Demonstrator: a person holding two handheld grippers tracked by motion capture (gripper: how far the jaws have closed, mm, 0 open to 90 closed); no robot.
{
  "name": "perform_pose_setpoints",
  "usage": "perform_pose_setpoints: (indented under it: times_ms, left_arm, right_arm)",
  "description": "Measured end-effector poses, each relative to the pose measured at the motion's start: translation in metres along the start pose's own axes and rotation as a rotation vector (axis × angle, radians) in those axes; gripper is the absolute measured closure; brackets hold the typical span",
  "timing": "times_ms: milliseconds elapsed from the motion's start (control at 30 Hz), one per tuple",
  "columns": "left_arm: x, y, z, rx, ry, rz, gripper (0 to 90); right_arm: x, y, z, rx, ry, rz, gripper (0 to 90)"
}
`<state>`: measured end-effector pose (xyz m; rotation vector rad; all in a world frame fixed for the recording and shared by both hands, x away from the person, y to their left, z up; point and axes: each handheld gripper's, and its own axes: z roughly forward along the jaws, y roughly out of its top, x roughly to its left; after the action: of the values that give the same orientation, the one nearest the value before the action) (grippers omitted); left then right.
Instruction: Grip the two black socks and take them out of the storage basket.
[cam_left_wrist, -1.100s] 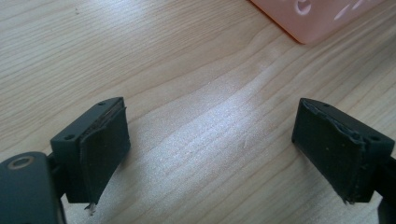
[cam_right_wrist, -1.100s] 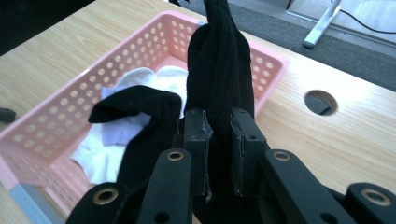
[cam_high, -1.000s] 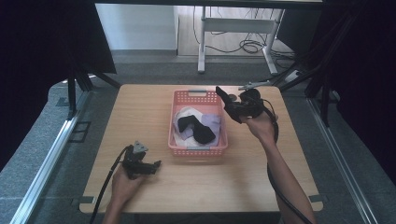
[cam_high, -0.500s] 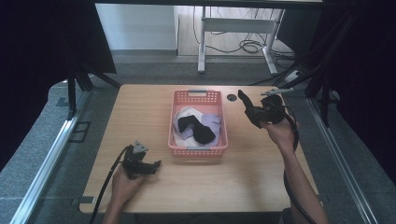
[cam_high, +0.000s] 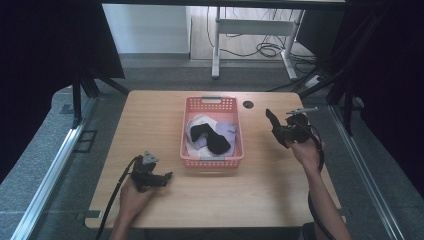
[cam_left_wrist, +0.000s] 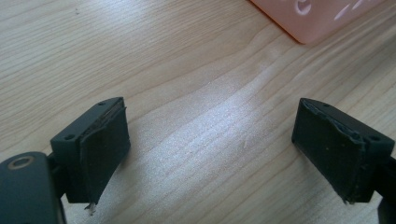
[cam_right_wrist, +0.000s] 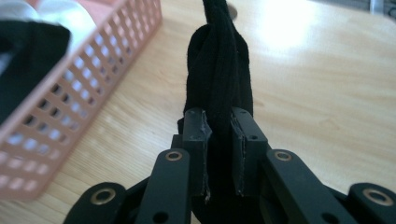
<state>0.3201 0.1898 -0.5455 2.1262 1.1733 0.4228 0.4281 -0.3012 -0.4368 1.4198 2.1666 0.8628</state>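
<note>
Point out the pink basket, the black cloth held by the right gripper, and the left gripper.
pink basket (cam_high: 212, 161), high view, on its near rim.
black cloth (cam_right_wrist: 219, 65), right gripper view, on the folded bundle above the fingers.
left gripper (cam_left_wrist: 210, 147), left gripper view, midway between its fingertips.

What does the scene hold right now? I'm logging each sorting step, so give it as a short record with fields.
surface: wooden table
container: pink basket at mid-table, dark and pale cloth items inside
right gripper: shut on a black sock, to the right of the basket, above the table
left gripper: open, nothing between its jaws, low over bare wood near the basket's front left corner
</note>
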Motion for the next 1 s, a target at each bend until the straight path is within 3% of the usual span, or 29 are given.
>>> perform_pose_setpoints:
  times_ms: [300,433,833,1000]
  left_arm:
    - [0.000,0.000,0.000,-0.001,0.000,-0.001,10.7]
    - [0.000,0.000,0.000,-0.001,0.000,-0.001,10.7]
    - [0.000,0.000,0.000,0.000,0.000,0.000,10.7]
    - [0.000,0.000,0.000,0.000,0.000,0.000,10.7]
  right_arm:
    - [-0.006,-0.025,0.030,0.074,-0.022,0.021,77.5]
    - [-0.008,-0.031,0.036,0.093,-0.011,0.023,72.3]
    - [-0.006,-0.020,0.020,0.042,0.026,0.021,61.1]
    - [0.001,-0.006,0.010,0.001,0.055,0.002,56.7]
